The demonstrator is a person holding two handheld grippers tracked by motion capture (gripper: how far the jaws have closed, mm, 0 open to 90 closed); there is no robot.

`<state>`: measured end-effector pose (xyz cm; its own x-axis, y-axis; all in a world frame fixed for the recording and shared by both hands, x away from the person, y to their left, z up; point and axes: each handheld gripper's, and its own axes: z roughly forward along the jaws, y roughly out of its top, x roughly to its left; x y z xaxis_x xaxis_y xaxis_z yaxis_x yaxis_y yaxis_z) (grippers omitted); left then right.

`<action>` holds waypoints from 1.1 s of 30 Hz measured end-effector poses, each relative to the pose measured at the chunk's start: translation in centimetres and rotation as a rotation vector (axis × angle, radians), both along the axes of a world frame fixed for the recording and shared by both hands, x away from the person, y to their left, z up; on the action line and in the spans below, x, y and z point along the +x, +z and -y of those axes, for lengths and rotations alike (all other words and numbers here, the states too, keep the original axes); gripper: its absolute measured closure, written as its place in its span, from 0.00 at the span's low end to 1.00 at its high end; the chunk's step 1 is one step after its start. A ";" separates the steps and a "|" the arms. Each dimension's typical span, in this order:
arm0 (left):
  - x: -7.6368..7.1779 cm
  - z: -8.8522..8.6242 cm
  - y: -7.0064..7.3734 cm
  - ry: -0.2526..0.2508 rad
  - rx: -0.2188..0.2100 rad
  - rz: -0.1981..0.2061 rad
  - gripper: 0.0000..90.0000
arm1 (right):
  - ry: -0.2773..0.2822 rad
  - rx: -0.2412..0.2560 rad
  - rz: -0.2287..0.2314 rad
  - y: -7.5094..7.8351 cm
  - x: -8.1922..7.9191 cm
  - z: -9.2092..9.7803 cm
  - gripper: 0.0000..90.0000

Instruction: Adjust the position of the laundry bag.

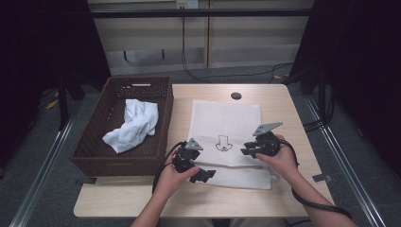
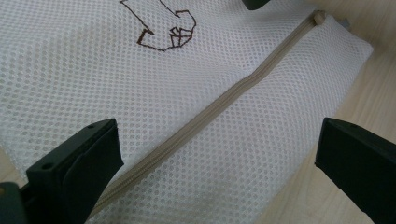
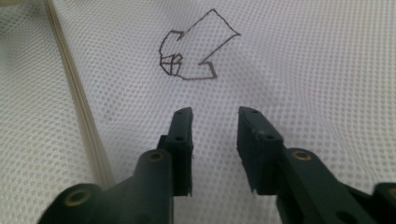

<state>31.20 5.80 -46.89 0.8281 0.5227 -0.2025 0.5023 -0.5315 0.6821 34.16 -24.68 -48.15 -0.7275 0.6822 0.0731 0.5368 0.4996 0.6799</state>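
High view: wood table (image 1: pixel 279 101) w/ mesh bag (image 1: pixel 227 123), wicker basket (image 1: pixel 94 156), dark curtains (image 1: pixel 359 61).

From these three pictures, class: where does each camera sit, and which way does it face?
High view: above the person's side, looking forward and down on table, mesh laundry bag, basket; forearms, both grippers show.
Left gripper view: rides the left gripper, facing the bag's zipper; wide jaws.
Right gripper view: rides the right gripper, facing the shirt drawing.
Shared: the drawing.
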 end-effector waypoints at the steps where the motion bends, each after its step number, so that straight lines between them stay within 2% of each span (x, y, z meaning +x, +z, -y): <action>1: 0.0 0.1 -0.1 0.003 -0.003 0.000 0.00 | 0.008 0.008 -0.004 0.0 -0.1 0.2 0.70; 4: 0.0 0.1 -0.1 0.002 -0.008 -0.007 0.00 | -0.016 0.014 0.000 0.0 -0.5 0.9 0.61; 11: 0.1 0.8 -0.2 -0.010 -0.026 -0.046 0.00 | -0.049 0.025 0.002 0.3 -1.2 2.7 0.51; 15: 0.1 1.4 -0.2 -0.012 -0.058 -0.076 0.00 | -0.076 0.046 0.007 0.5 -1.4 3.7 0.46; 21: 0.2 2.7 -0.4 -0.010 -0.092 -0.128 0.00 | -0.112 0.048 0.020 0.6 -1.3 4.9 0.37; 25: 0.1 3.8 -0.2 -0.021 -0.093 -0.137 0.00 | -0.134 0.059 0.014 0.7 -1.1 5.2 0.28; 27: 0.1 4.3 -0.2 -0.018 -0.115 -0.150 0.00 | -0.152 0.042 0.030 0.8 -1.1 5.3 0.27; 28: 0.0 4.5 -0.1 -0.009 -0.092 -0.148 0.00 | -0.151 0.040 0.029 0.9 -1.1 5.4 0.26; 31: 0.1 5.1 -0.3 -0.001 -0.095 -0.158 0.00 | -0.162 0.037 0.031 0.8 -1.0 5.5 0.22; 32: 0.2 5.2 -0.2 -0.001 -0.077 -0.155 0.00 | -0.162 0.033 0.028 0.9 -0.9 5.5 0.21; 33: 0.1 5.4 -0.2 0.013 -0.081 -0.163 0.00 | -0.162 0.030 0.031 0.9 -0.9 5.6 0.21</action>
